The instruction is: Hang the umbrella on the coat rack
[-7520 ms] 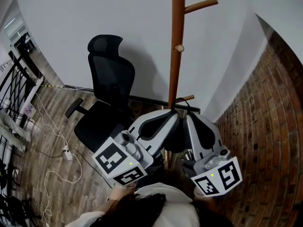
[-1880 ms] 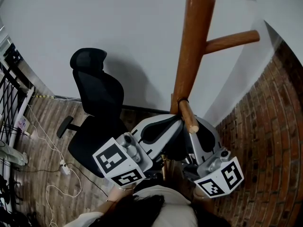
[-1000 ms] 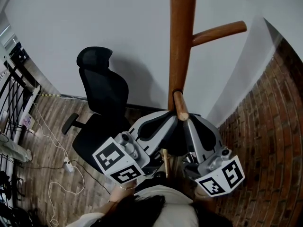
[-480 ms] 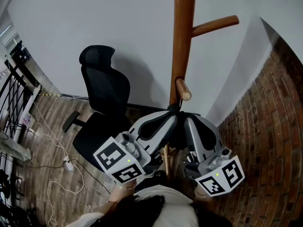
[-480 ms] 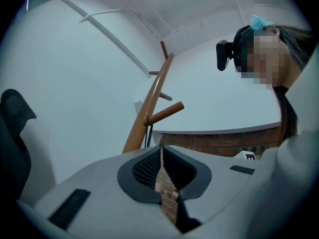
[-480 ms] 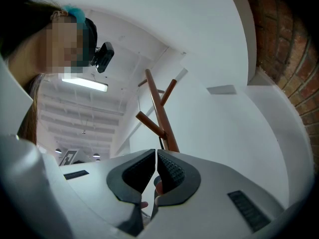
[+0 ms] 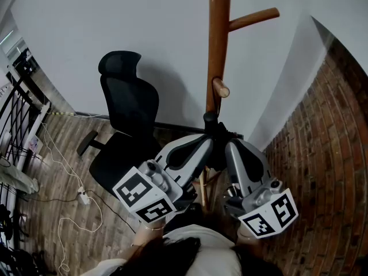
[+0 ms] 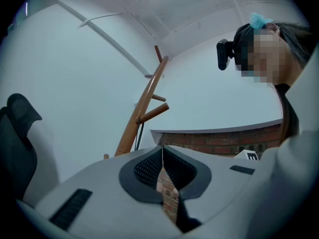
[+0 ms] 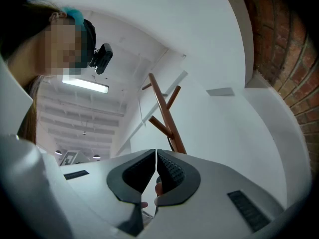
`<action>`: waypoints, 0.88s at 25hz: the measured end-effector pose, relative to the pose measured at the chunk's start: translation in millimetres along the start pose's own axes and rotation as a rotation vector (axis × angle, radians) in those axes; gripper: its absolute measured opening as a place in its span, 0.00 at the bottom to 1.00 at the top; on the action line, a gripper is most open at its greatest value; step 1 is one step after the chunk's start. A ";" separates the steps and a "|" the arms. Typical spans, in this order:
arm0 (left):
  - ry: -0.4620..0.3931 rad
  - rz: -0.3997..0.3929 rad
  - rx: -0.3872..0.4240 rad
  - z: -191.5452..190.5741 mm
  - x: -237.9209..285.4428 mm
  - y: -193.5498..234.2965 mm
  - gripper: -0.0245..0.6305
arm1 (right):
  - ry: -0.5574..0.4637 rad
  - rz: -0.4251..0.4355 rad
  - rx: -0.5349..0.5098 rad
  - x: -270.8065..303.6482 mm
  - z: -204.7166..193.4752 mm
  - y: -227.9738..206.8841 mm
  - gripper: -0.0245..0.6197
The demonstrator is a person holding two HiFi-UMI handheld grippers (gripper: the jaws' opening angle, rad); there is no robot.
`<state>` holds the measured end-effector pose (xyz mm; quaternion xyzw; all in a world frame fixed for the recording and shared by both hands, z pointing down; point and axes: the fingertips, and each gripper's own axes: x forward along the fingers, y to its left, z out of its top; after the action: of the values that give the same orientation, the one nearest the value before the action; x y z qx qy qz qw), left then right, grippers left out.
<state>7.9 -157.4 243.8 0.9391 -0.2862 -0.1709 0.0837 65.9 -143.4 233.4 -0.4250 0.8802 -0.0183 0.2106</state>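
Both tongs are pressed together. The left tongs [image 8: 162, 151] meet at their tips, with only a sliver of brick showing lower down between the pads. The right tongs [image 9: 156, 153] close the same way, and I can make out nothing pinched at the tips.

From the head view I see the two pairs lean in toward each other. Their tips come close together at the dark top of the umbrella [image 7: 213, 125], which sits against the pole of the rack [image 7: 216, 39] just under the lower peg [image 7: 220, 88]. More of its dark bulk fills the gap between the two bodies. Whether either pair has a hold on it I cannot tell.

In the left gripper view a thin dark strap [image 8: 139, 136] runs down along the pole from where that peg joins it. A second peg [image 7: 253, 17] juts out higher up, to the right.

Left of the rack a black chair [image 7: 129, 105] stands near the white wall [image 7: 115, 16]. A brick wall [image 7: 322, 154] curves round on the right. On the wooden floor [image 7: 57, 131] at far left lies a white cable [image 7: 64, 158].
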 end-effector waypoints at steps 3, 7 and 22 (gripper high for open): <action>0.002 0.007 0.001 -3.1 -8.6 -8.6 0.06 | -0.002 -0.001 0.006 -9.6 0.1 7.6 0.10; -0.001 0.018 -0.002 -4.8 -22.8 -19.7 0.06 | -0.001 -0.005 0.009 -22.0 0.7 18.9 0.10; -0.019 0.045 -0.004 -4.8 -66.8 -58.5 0.06 | 0.030 -0.046 -0.024 -59.2 1.6 54.4 0.10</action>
<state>-12.5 -71.2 251.6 0.9306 -0.3076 -0.1785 0.0867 58.9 -63.7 241.4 -0.4475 0.8733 -0.0190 0.1916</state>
